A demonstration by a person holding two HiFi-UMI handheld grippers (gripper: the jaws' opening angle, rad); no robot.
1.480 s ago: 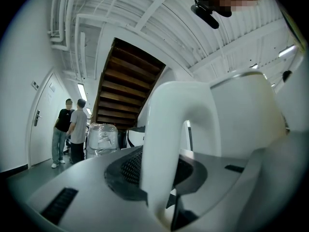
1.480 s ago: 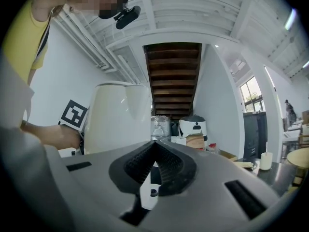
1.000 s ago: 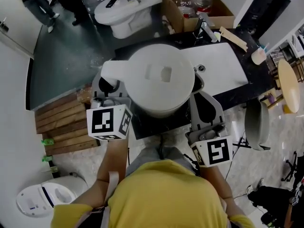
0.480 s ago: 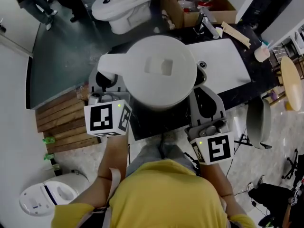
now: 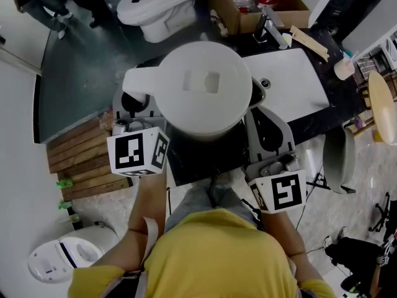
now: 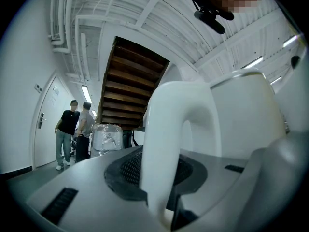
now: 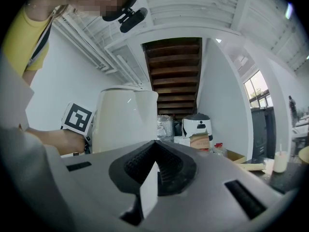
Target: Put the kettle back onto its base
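Observation:
A white kettle point(image 5: 201, 95) hangs close under the head camera, lid up, and hides much of the black counter. My left gripper point(image 5: 138, 101) is shut on its handle point(image 5: 139, 82). In the left gripper view the handle point(image 6: 166, 144) stands upright between the pads, with the left gripper point(image 6: 164, 192) clamped on it. My right gripper point(image 5: 263, 126) is beside the kettle's right flank with its jaws together. In the right gripper view the kettle point(image 7: 123, 120) stands to the left of the right gripper point(image 7: 154, 173), not between the pads. No kettle base shows in any view.
Below lies a black counter point(image 5: 198, 160) with a white sink point(image 5: 291, 85) and a faucet point(image 5: 270, 30). A cardboard box point(image 5: 248, 5) and a toilet point(image 5: 155, 5) stand behind it. A wooden pallet point(image 5: 80, 160) lies at the left. Two people point(image 6: 72, 129) stand far off.
The kettle and both grippers have drifted slightly up and left in the head view. Both grips look unchanged.

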